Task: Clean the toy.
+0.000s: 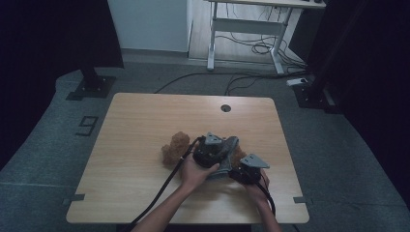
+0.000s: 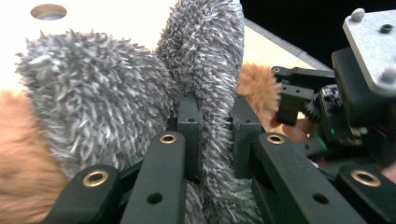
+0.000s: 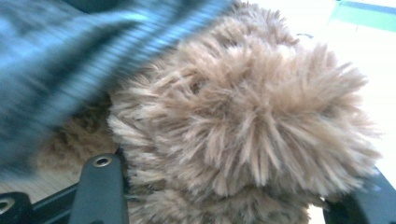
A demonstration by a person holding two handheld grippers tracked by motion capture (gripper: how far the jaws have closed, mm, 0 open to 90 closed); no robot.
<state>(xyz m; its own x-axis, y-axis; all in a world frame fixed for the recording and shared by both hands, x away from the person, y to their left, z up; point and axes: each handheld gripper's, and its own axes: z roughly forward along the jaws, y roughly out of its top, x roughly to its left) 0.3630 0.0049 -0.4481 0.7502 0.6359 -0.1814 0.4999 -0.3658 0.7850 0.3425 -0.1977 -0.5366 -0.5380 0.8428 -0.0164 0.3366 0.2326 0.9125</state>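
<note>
We clamp the left gripper (image 2: 212,126) on a fold of the grey furry cloth (image 2: 116,98), to lift it off the brown plush toy (image 1: 175,147) on the table (image 1: 135,125). The right gripper (image 3: 224,196) has its jaws around the toy's brown fur, holding it down, we think

Brown plush (image 1: 175,147) on wooden table (image 1: 140,125)

The counter (image 1: 135,135) lies bare at its left and far side, open to passage; near the front middle the brown plush (image 1: 175,146), grey plush (image 1: 231,145) and both tools crowd together; the cable hole (image 1: 226,108) sits far back.
</note>
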